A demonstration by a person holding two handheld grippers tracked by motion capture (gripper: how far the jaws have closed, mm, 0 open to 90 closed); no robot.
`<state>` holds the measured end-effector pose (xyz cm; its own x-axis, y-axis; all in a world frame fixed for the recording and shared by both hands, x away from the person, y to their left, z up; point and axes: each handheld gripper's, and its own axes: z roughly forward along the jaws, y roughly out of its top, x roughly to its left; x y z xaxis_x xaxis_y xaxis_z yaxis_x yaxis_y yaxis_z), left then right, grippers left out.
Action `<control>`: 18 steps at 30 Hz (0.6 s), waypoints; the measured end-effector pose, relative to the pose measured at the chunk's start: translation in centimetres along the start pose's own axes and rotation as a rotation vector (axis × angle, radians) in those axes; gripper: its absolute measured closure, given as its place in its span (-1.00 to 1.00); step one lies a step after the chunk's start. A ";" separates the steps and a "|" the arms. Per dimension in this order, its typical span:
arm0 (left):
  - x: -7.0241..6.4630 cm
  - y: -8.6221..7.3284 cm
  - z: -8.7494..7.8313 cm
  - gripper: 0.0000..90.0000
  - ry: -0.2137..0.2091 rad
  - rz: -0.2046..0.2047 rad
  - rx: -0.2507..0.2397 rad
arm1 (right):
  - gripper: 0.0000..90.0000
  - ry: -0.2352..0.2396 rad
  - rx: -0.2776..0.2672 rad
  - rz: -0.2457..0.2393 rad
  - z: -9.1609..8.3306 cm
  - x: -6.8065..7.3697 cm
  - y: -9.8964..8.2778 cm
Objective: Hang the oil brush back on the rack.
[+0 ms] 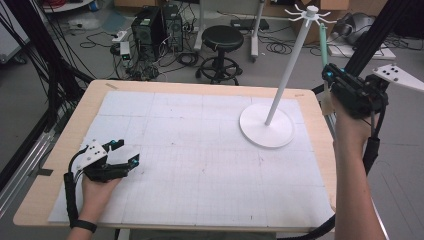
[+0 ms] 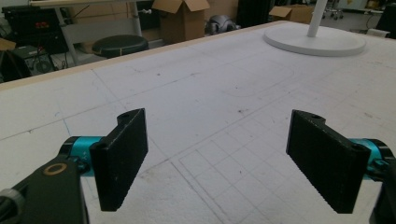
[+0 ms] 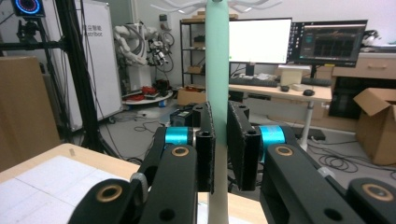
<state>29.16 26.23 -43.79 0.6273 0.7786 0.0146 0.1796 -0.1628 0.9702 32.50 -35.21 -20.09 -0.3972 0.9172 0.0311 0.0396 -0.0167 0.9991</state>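
My right gripper (image 3: 220, 135) has its jaws clenched on a pale green, slender upright rod (image 3: 217, 60), held off the right edge of the counter (image 1: 60, 145), just beside the white hanger stand with a round flat base, a thin leaning pole and short radial hooks at its crown (image 1: 280, 90). That stand sits near the far right corner of the counter's white gridded mat (image 1: 200, 150). My left gripper (image 1: 120, 159) rests low near the near left corner, jaws released and wide apart with nothing between them. I judge the rod is meant for one of the hooks, and the risk lies there: the pole leans and looks light, so a sideways nudge from the rod or from my forearm could tip or slide the stand. The jaws pinch the rod low on its length, so it could swivel in the pads if its top catches a hook. With the left gripper so far off, nothing steadies the base.
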 end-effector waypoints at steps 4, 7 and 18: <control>0.0 0.0 -0.1 -0.53 0.000 0.000 0.003 | 0.83 -0.001 0.010 0.009 0.8 0.1 -0.1; 0.0 -0.1 -0.1 -0.53 0.000 -0.001 0.006 | 0.82 0.004 0.018 0.014 1.1 0.1 -0.2; 0.0 -0.1 -0.1 -0.53 -0.004 0.000 0.011 | 0.78 0.014 0.067 0.007 2.3 0.1 -0.5</control>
<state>29.02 26.28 -43.87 0.6304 0.7761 0.0136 0.1878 -0.1694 0.9675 34.53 -34.20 -20.70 -0.4097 0.9114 0.0385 0.1030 0.0042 0.9947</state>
